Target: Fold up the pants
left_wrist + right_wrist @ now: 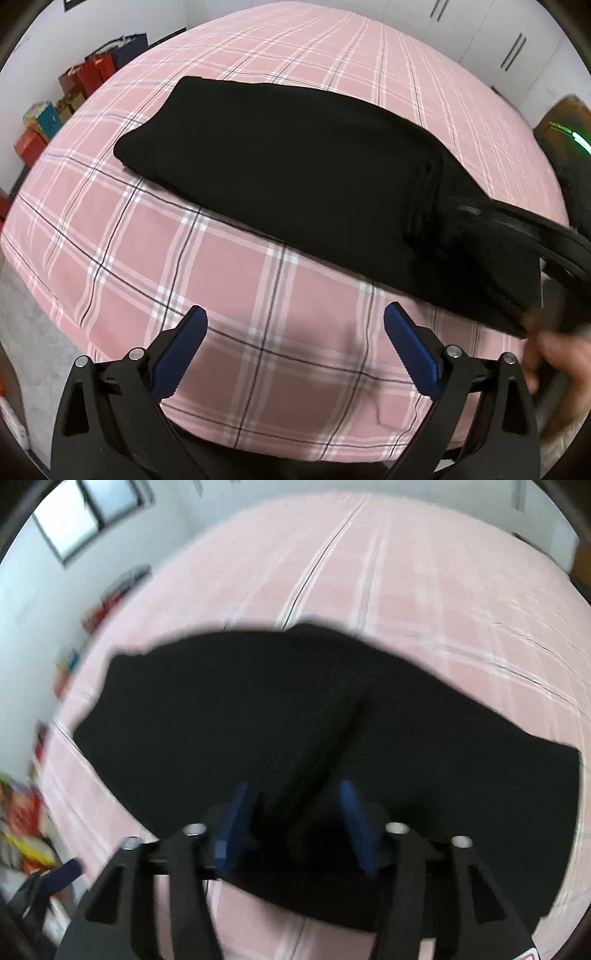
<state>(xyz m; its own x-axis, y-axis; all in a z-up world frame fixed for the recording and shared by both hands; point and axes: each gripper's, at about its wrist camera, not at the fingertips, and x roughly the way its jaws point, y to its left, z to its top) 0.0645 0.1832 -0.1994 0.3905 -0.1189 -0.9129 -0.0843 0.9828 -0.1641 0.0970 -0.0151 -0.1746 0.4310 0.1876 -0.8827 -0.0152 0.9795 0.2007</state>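
Observation:
Black pants (288, 162) lie folded lengthwise across a pink plaid bed (258, 325). My left gripper (295, 321) is open and empty, hovering over bare sheet just in front of the pants' near edge. My right gripper (517, 236) shows blurred at the pants' right end in the left wrist view. In the right wrist view, the right gripper (295, 805) sits low over the pants (221, 716) with its blue pads (236, 812) apart and dark cloth between them. That view is motion-blurred.
Red and coloured gift bags and boxes (81, 77) stand along the wall left of the bed. White wardrobe doors (517, 44) are at the far right. A dark object with a green light (565, 133) sits beside the bed's right edge. Grey floor (29, 317) lies at left.

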